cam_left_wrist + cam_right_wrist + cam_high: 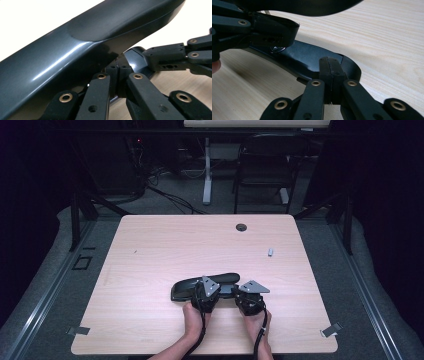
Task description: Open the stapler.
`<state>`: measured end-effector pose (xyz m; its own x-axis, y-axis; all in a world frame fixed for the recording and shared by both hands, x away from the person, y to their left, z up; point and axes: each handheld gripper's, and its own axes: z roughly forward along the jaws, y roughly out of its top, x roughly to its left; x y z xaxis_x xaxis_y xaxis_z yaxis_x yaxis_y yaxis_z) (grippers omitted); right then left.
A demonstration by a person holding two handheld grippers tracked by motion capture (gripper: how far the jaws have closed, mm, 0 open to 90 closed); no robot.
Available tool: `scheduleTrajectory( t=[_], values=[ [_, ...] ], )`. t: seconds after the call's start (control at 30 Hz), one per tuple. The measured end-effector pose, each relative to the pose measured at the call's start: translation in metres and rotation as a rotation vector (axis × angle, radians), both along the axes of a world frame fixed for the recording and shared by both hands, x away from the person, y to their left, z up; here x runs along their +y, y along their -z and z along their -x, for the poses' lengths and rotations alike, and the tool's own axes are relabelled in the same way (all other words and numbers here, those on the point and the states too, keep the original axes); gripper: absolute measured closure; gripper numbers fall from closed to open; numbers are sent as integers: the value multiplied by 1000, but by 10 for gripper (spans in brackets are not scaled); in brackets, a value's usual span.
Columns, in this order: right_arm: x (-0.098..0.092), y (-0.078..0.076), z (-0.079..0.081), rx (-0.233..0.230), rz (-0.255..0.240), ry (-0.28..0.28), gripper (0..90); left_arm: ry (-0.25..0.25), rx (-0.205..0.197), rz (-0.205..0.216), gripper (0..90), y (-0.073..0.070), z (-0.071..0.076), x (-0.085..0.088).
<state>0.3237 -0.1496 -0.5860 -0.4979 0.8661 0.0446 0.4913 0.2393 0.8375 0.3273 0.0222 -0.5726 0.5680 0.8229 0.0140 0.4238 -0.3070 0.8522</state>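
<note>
A glossy black case [187, 288], hinged open like an eyeglass case, lies on the light wooden table [150, 250] just ahead of the person's hands. My left gripper [215, 289] is shut on the thin edge of the case's lower half [135, 58], under the raised lid [82, 47]. My right gripper [234, 293] is shut on the same lower half [312, 58], at its rounded end. In the left gripper view the right gripper [150, 56] comes in from the right. The right gripper view shows the left gripper [279, 42] pinching the rim at upper left.
A small grey piece [270, 252] lies on the table to the right, beyond the hands. A round cable hole [241, 227] sits near the far edge. Metal clips [80, 330] [331, 330] mark the near corners. A dark chair [265, 165] stands behind the table.
</note>
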Motion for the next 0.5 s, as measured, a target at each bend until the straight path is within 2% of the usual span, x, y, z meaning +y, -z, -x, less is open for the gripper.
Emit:
scheduleTrajectory(
  t=[0.1,0.3,0.5],
  values=[
    [0,0,0,0,-1,0,900,-10,-19,19,900,-3,1,0],
    [0,0,0,-2,-2,0,900,-16,-20,27,900,-7,0,-1],
    [0,0,0,0,-4,-2,900,-34,-54,54,900,-14,1,2]
  ],
)
